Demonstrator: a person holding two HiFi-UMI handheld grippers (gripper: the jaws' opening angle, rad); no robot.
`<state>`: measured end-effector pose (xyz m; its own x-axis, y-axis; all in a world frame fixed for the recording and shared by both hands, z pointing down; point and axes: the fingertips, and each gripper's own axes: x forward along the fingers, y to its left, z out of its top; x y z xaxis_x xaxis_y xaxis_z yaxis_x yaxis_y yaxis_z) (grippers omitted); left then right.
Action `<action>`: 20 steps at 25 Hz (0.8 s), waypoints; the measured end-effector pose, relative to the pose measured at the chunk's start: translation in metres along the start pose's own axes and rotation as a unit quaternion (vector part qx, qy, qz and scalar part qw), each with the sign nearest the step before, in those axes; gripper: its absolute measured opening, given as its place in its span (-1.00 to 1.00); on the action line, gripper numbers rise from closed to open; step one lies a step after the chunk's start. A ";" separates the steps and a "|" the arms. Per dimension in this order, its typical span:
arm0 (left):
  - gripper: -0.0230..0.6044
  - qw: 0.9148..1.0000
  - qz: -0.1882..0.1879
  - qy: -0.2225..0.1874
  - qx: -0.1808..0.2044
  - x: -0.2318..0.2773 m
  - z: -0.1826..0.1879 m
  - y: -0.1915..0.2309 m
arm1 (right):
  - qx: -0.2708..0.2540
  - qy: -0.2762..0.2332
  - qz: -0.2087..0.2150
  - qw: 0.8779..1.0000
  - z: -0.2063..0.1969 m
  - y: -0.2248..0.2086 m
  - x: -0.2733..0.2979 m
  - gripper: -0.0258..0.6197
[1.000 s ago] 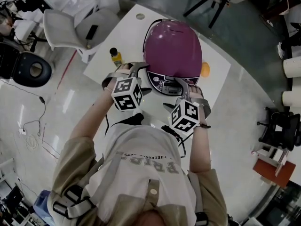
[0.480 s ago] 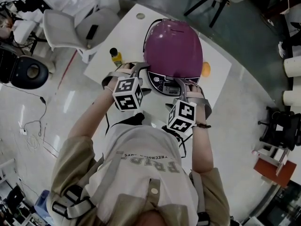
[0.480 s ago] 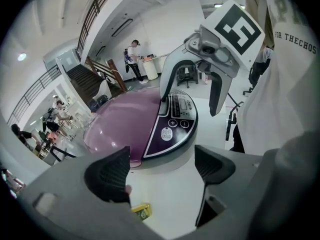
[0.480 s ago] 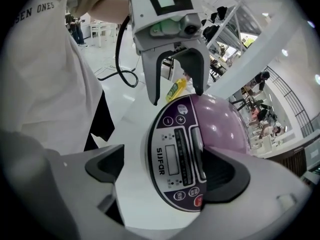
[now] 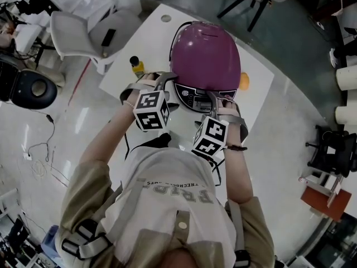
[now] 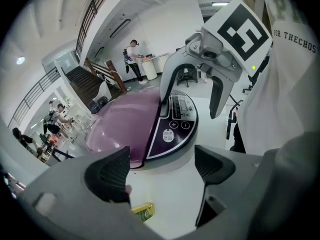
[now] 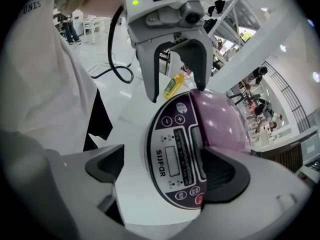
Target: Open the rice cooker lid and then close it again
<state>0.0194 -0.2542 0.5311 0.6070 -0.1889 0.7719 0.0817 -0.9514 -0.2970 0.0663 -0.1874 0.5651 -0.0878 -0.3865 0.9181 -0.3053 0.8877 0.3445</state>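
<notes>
at step 1: purple rice cooker [image 5: 204, 54] on the white table [image 5: 146, 44], lid shut. next probably calls for pressing the release button [image 7: 196, 146] beside the control panel [image 7: 175, 156]. right gripper [image 7: 165, 171] spread wide, straddling that panel, holding nothing, 1 jaw over the button, contact unclear. left gripper [image 6: 162, 166] spread, empty, near the cooker's base.

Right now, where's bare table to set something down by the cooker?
Bare table left of the rice cooker, between the yellow bottle and the far corner; also right, past the orange object. Crowded at the cooker's front, where the left tongs and right tongs sit.
</notes>
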 end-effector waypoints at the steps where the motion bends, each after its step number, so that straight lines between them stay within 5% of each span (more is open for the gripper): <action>1: 0.41 1.000 0.001 0.001 0.001 0.000 0.000 0.000 | 0.002 -0.002 -0.002 1.000 0.001 -0.001 0.000 0.52; 20: 0.40 0.998 0.041 -0.051 -0.011 -0.041 0.026 0.045 | 0.044 -0.045 0.008 0.998 0.014 -0.008 -0.001 0.52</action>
<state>0.0188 -0.2830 0.4719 0.6887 -0.2411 0.6837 0.0126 -0.9389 -0.3439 0.0556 -0.1978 0.5590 -0.1777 -0.3975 0.9002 -0.3849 0.8700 0.3082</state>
